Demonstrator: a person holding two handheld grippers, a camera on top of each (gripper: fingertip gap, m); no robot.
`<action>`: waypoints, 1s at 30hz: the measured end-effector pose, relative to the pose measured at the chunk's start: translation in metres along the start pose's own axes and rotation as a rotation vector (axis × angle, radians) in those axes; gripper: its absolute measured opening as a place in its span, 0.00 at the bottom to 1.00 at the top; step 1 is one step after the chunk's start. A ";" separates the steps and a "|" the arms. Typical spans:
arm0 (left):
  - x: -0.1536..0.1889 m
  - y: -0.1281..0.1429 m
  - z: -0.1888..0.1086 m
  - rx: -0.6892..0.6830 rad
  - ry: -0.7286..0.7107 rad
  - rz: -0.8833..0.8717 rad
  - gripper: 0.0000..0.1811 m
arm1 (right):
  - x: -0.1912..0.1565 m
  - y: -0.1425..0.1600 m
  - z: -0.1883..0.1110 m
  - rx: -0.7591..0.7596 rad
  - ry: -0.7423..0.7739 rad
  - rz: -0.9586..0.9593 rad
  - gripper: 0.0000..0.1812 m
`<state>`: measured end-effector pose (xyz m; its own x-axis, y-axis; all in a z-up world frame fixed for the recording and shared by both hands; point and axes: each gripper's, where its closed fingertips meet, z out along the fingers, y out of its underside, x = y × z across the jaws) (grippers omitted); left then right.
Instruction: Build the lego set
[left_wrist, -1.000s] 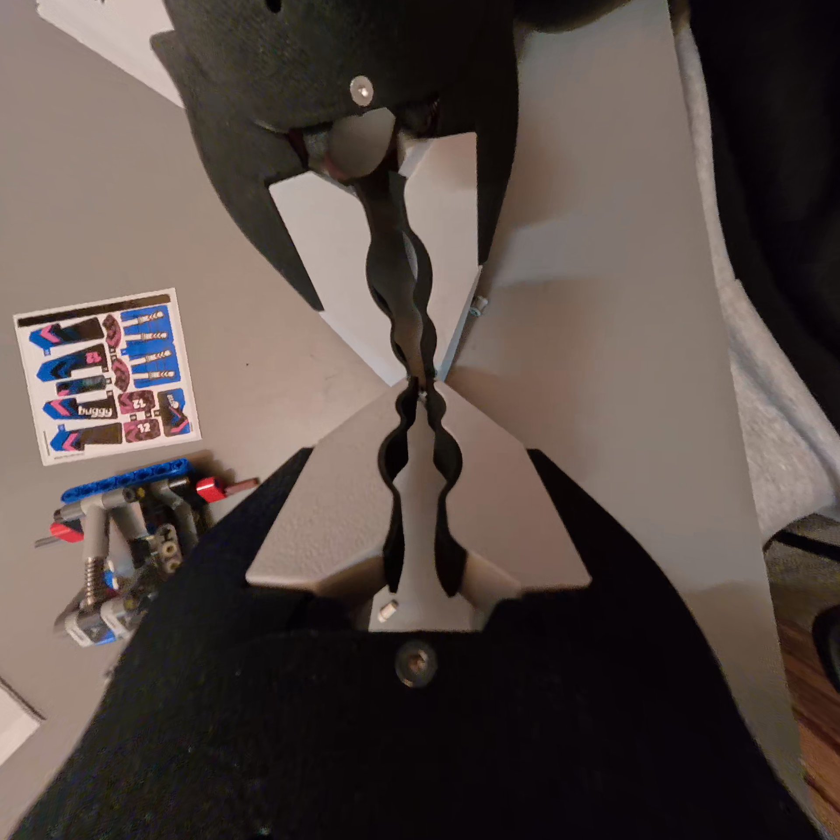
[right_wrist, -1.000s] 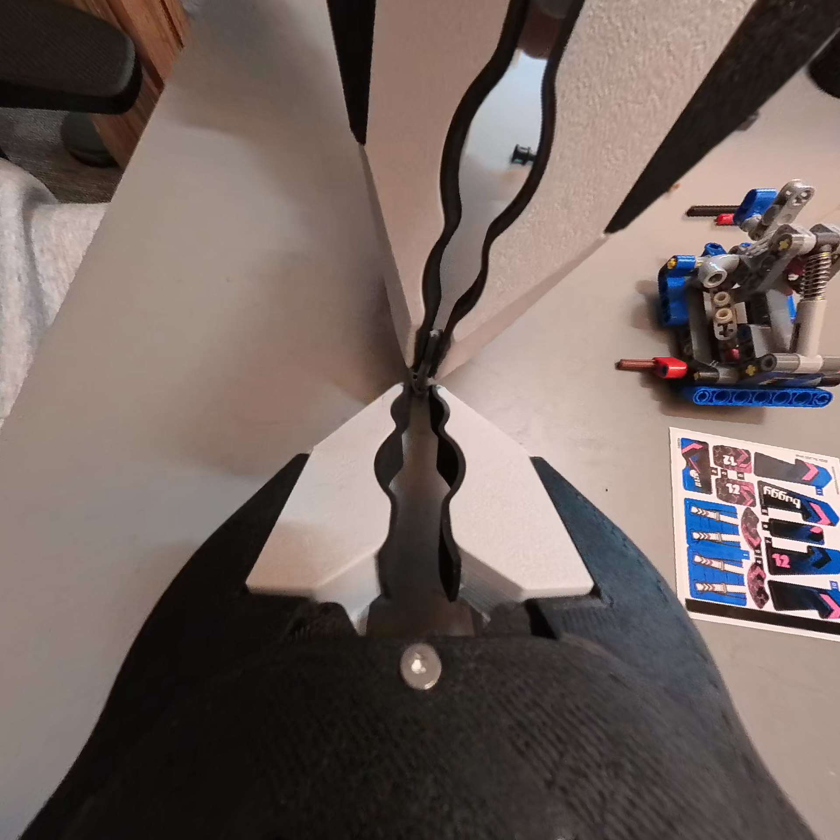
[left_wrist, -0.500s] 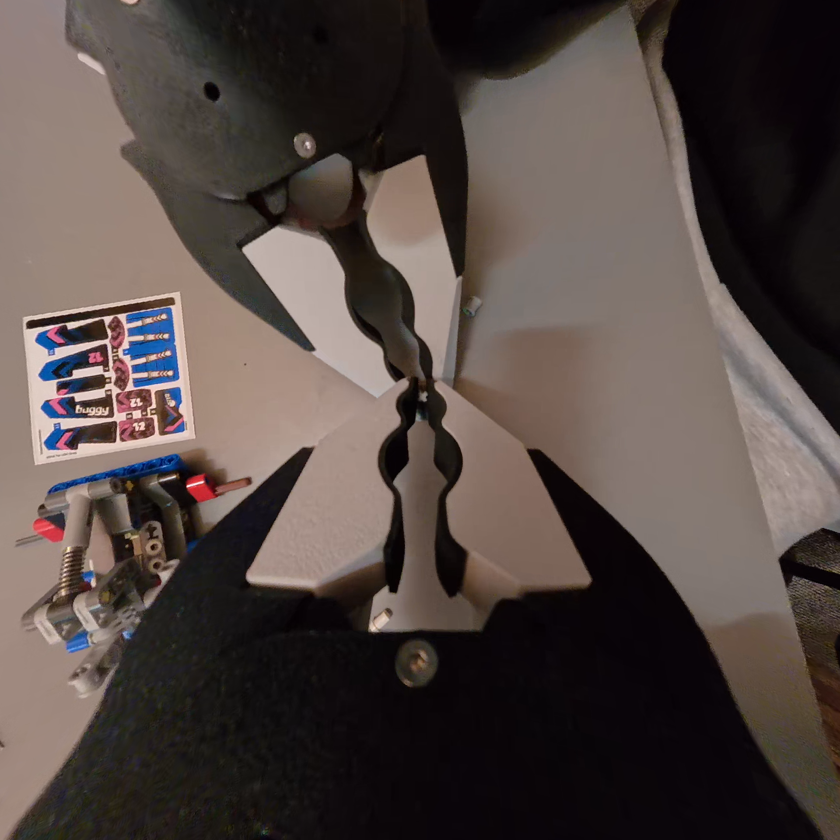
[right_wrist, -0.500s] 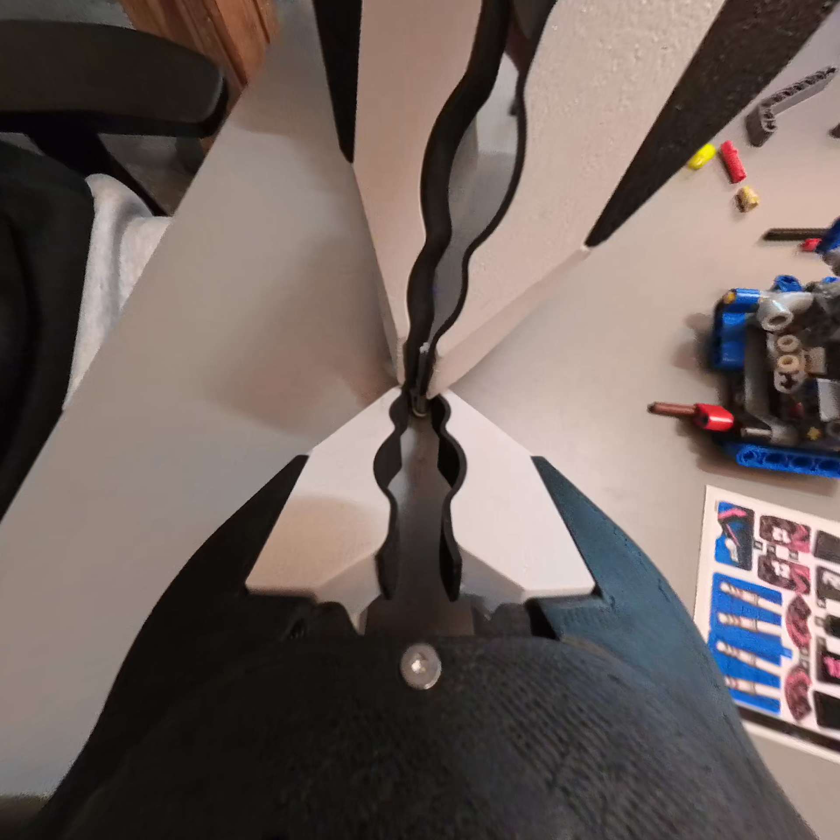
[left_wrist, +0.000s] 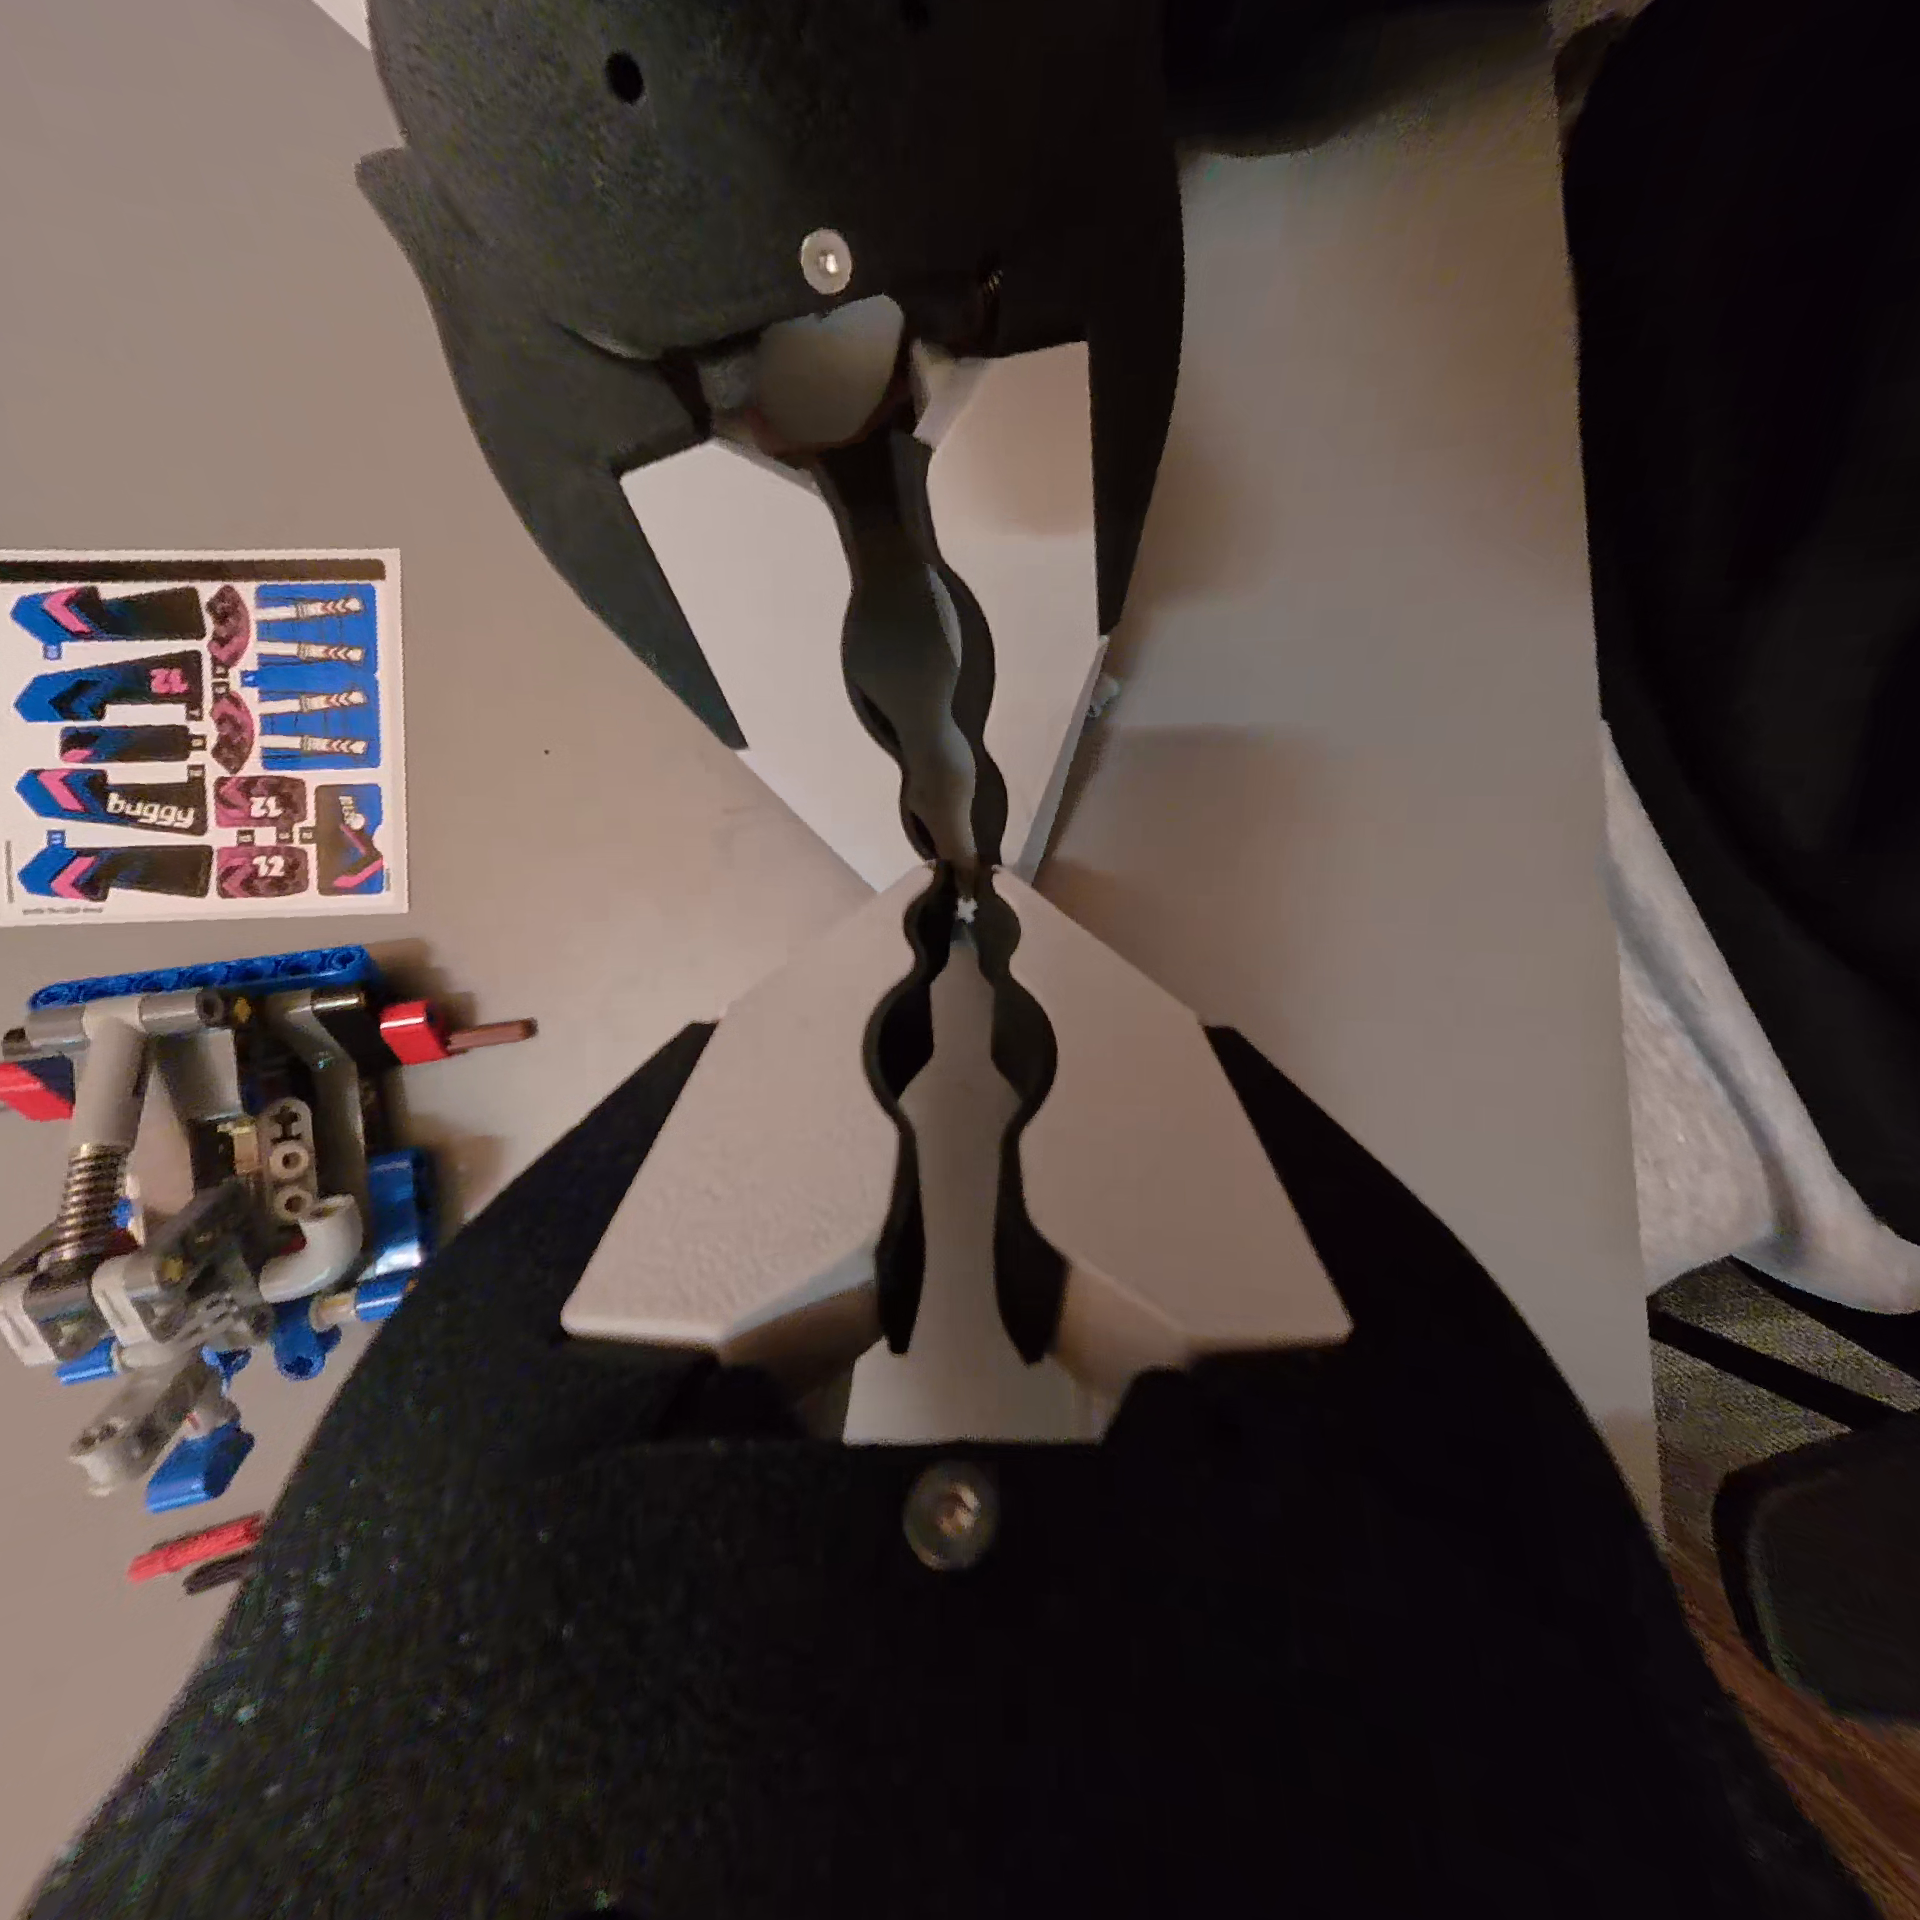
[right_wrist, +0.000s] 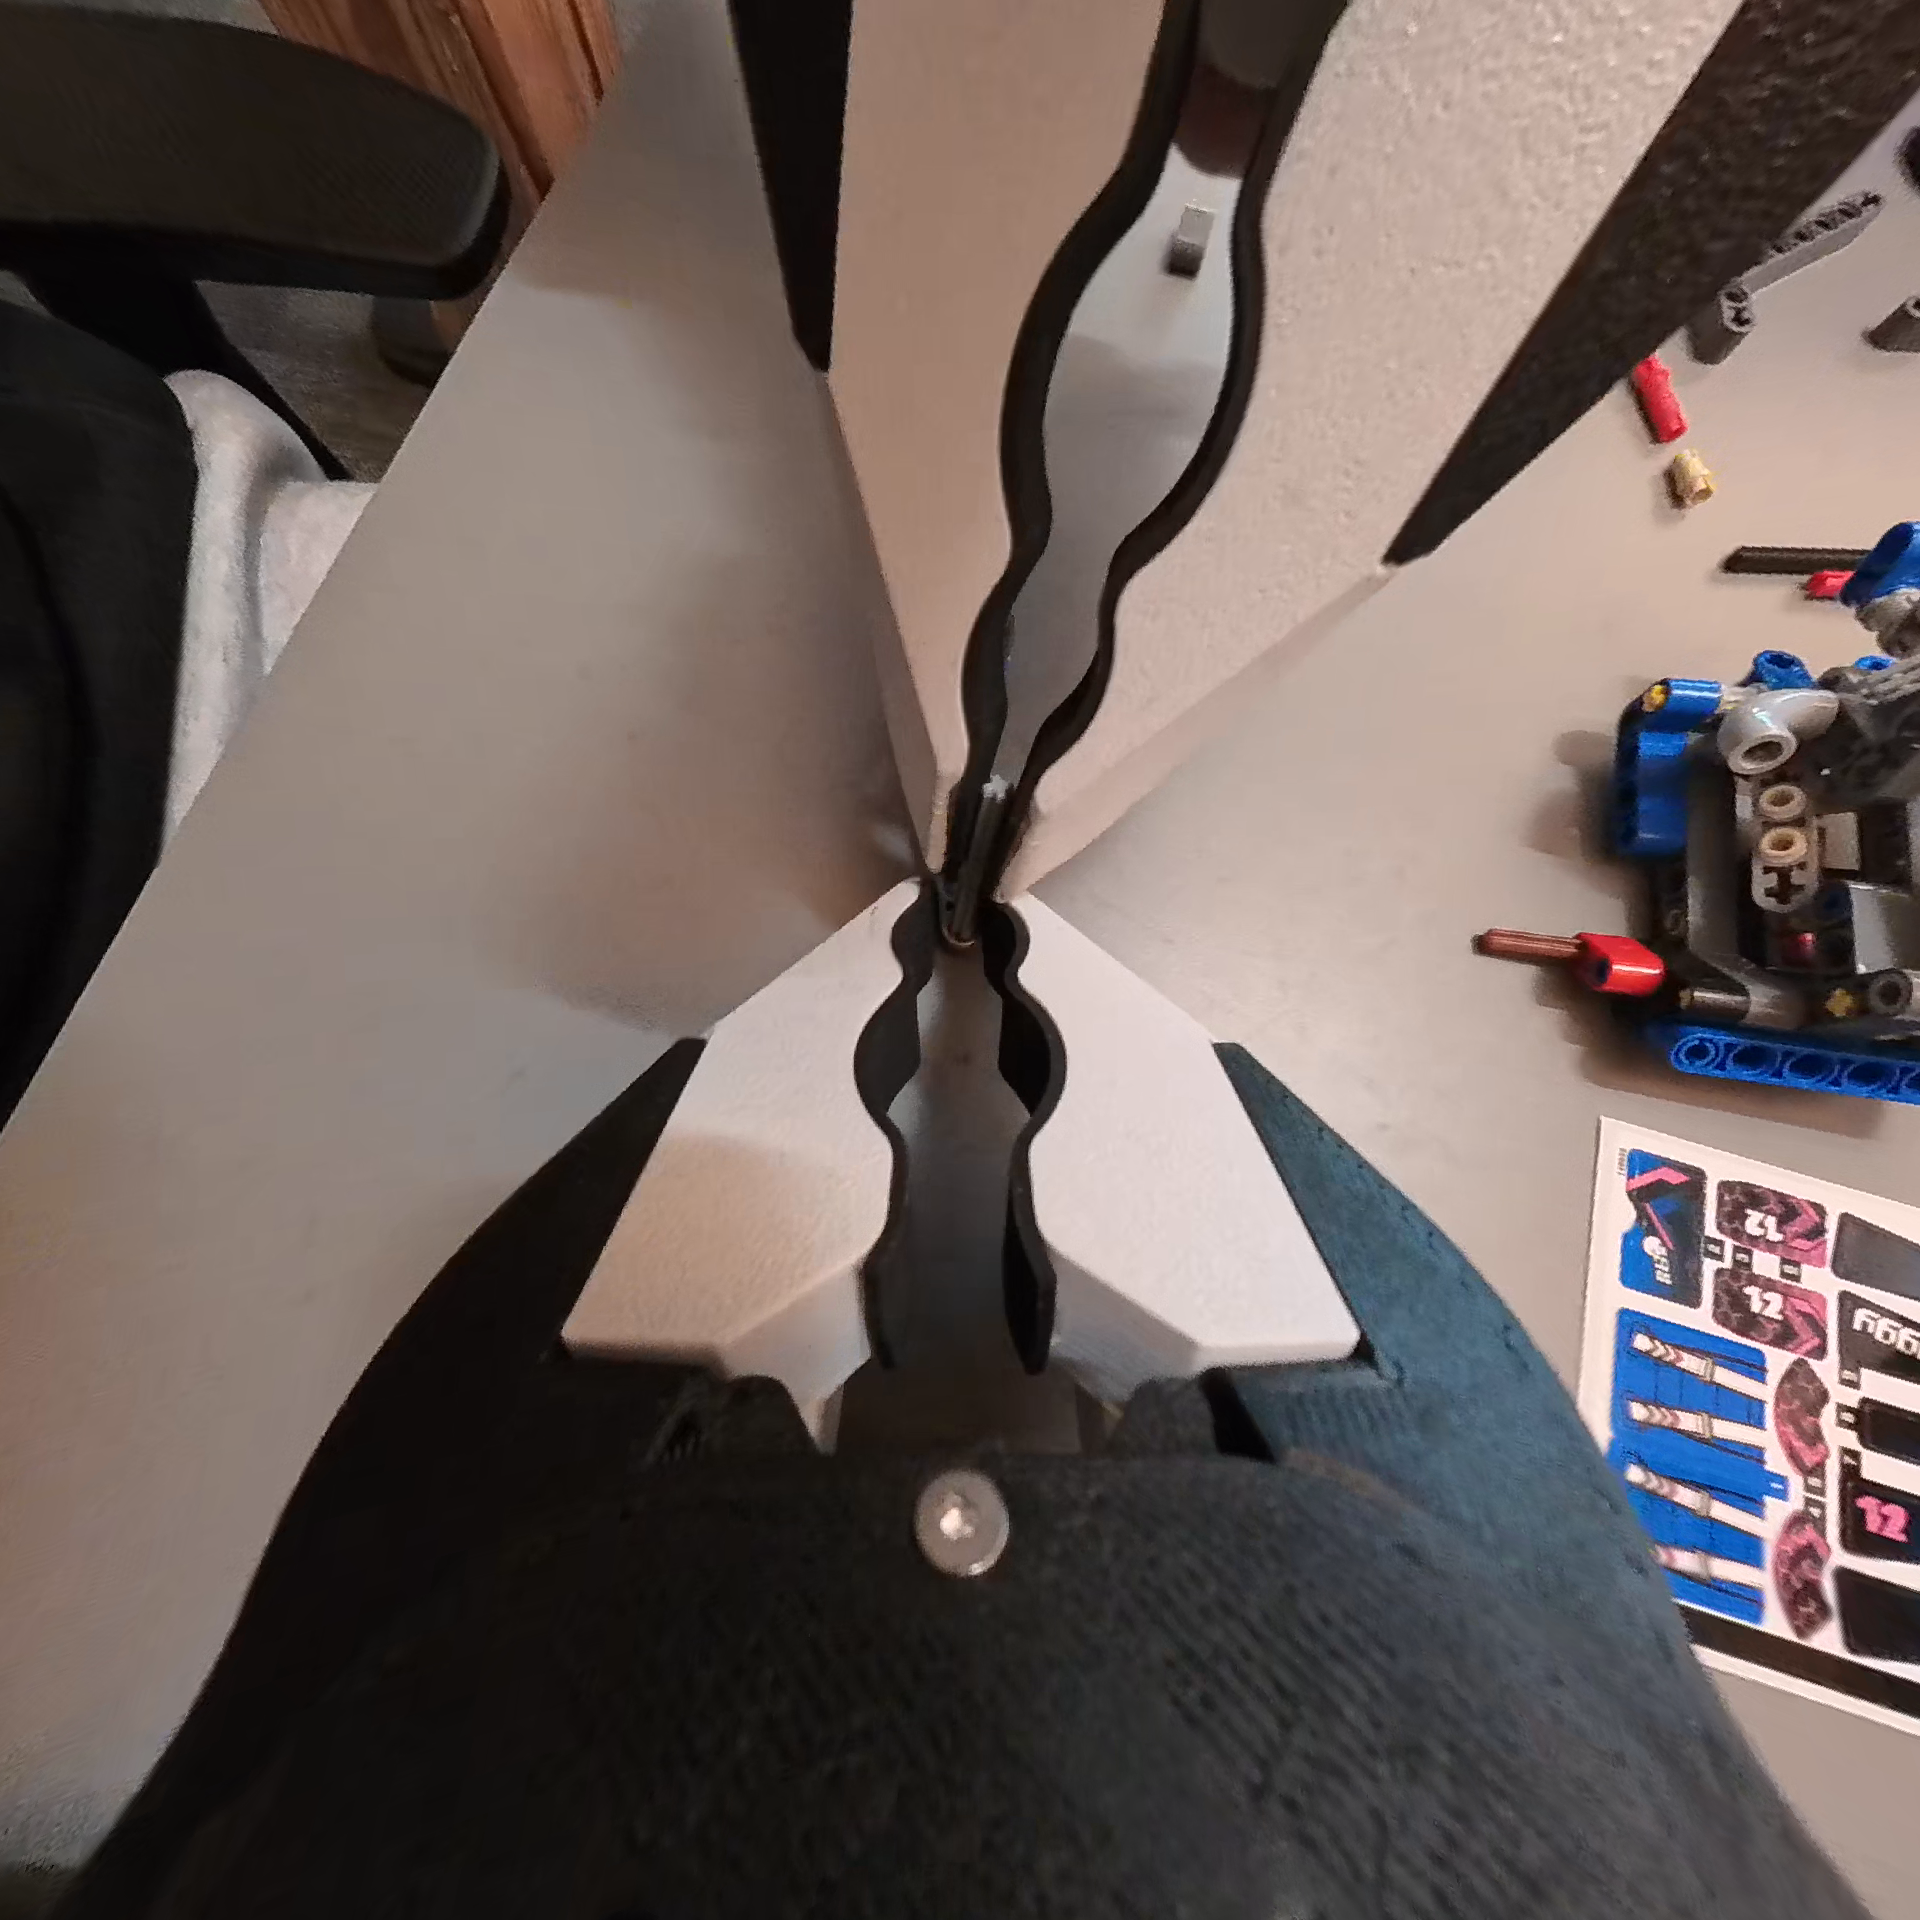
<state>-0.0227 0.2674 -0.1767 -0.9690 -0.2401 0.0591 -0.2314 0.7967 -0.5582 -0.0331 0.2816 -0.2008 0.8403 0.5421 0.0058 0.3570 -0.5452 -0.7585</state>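
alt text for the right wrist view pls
The right gripper meets the left gripper tip to tip over a grey table, both pinching a small dark axle. At right lie a half-built blue buggy and sticker sheet.

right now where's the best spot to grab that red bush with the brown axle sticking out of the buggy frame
Probably the red bush itself, not the thin brown axle: it is the thicker part. Come from above with the fingers across the axle line; the buggy frame blocks one end, while the axle's free end points away.
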 end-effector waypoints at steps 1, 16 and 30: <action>0.000 0.000 0.000 -0.012 -0.004 -0.002 0.01 | 0.000 0.000 0.000 0.000 -0.004 0.005 0.04; 0.000 0.000 0.002 -0.204 -0.107 -0.140 0.01 | -0.001 0.001 -0.001 0.001 0.018 0.052 0.05; 0.001 -0.005 0.005 -0.118 -0.176 -0.208 0.00 | -0.004 0.004 -0.016 0.042 0.015 0.038 0.14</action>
<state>-0.0223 0.2609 -0.1778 -0.8722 -0.4891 0.0114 -0.4417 0.7772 -0.4483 -0.0287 0.2670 -0.1935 0.8593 0.5113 -0.0140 0.3074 -0.5381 -0.7848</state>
